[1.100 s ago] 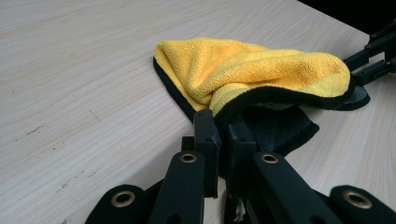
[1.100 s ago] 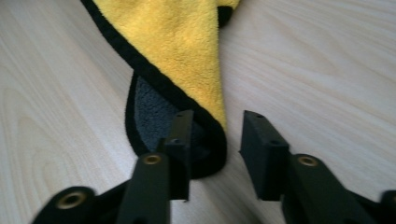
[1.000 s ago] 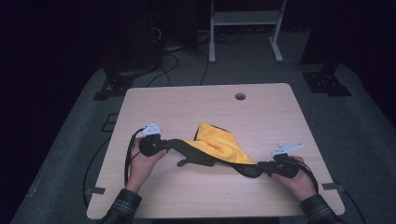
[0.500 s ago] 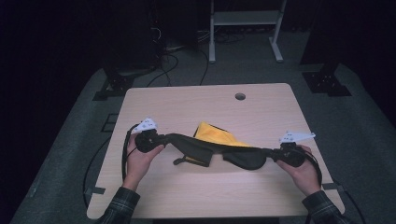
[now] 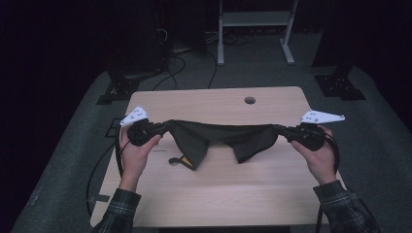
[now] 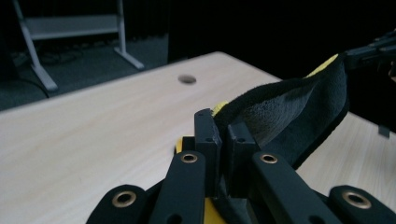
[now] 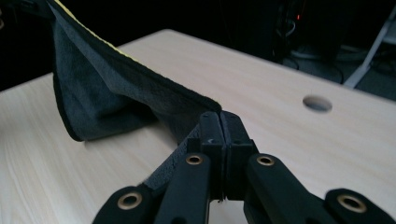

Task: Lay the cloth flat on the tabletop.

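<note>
Both grippers, left (image 5: 163,128) and right (image 5: 281,130), are gripping opposite ends of the cloth (image 5: 221,136) with closed jaws, stretching it above the counter (image 5: 214,194); spreading or folding is remaining.

Along our right gripper (image 7: 222,122) we see the two black jaws pressed together on the corner of a dark grey cloth (image 7: 107,93) with a yellow edge, which stretches up to the left above the pale wooden table (image 7: 261,79) with its round hole (image 7: 317,103).
</note>
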`<state>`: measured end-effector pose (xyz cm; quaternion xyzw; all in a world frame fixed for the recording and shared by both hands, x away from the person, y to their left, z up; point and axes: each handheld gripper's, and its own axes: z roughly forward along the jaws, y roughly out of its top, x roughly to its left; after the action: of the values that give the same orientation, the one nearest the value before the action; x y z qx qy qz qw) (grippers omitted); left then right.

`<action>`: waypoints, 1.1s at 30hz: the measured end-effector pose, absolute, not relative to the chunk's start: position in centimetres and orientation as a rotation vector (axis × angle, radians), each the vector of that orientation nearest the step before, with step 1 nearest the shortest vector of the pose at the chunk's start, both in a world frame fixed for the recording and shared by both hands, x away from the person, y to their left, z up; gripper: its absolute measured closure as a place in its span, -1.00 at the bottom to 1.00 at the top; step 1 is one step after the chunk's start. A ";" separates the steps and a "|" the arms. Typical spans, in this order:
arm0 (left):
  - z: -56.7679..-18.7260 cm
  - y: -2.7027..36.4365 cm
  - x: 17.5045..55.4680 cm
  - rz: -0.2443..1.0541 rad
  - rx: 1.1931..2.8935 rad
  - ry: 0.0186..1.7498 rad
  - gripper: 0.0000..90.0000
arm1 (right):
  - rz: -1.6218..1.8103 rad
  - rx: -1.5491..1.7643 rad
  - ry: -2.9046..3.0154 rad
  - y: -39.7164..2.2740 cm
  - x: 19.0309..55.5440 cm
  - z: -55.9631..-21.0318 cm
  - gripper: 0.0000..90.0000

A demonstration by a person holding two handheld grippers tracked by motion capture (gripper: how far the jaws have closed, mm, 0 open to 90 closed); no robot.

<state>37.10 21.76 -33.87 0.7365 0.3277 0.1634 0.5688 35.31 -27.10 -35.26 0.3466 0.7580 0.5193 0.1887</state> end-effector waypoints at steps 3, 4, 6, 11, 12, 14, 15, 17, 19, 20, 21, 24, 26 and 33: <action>-32.6 22.2 36.8 0.399 1.692 0.750 0.92 | 1.487 0.941 2.100 -26.8 35.2 -33.8 0.98; -32.1 22.3 36.6 0.404 1.678 0.746 0.92 | 1.498 0.925 2.087 -26.8 35.1 -33.2 0.98; -31.3 22.5 36.3 0.418 1.661 0.730 0.92 | 1.512 0.895 2.072 -26.6 34.7 -32.3 0.98; -29.2 22.7 35.4 0.455 1.625 0.695 0.92 | 1.532 0.835 2.031 -26.4 33.8 -30.2 0.98; -29.0 22.7 35.3 0.457 1.622 0.689 0.92 | 1.534 0.822 2.025 -26.4 33.7 -29.8 0.98; -28.4 22.7 35.1 0.466 1.609 0.681 0.92 | 1.542 0.804 2.007 -26.4 33.4 -29.2 0.98; -28.3 22.8 35.1 0.467 1.608 0.679 0.92 | 1.546 0.795 1.999 -26.4 33.2 -28.8 0.98; -28.1 22.7 35.1 0.472 1.605 0.673 0.92 | 1.542 0.787 1.989 -26.5 33.0 -28.3 0.98; -28.0 22.6 35.2 0.470 1.606 0.674 0.92 | 1.544 0.780 1.978 -26.6 33.0 -28.0 0.98; -28.0 22.5 35.4 0.472 1.610 0.674 0.92 | 1.544 0.784 1.977 -26.6 33.0 -28.0 0.98; -28.1 22.5 35.5 0.470 1.609 0.674 0.92 | 1.538 0.786 1.976 -26.7 33.1 -27.9 0.98; -28.3 22.3 36.4 0.467 1.613 0.686 0.92 | 1.523 0.802 1.979 -26.8 33.7 -28.0 0.98; -28.4 22.0 37.3 0.461 1.614 0.698 0.92 | 1.512 0.813 1.979 -26.8 34.6 -28.2 0.98; -27.8 21.2 41.8 0.481 1.621 0.730 0.92 | 1.455 0.906 1.978 -26.8 39.4 -28.0 0.98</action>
<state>41.81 21.19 -27.82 0.7006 0.3156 0.2079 0.6053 39.37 -26.80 -28.01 0.3343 0.7299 0.5368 0.2594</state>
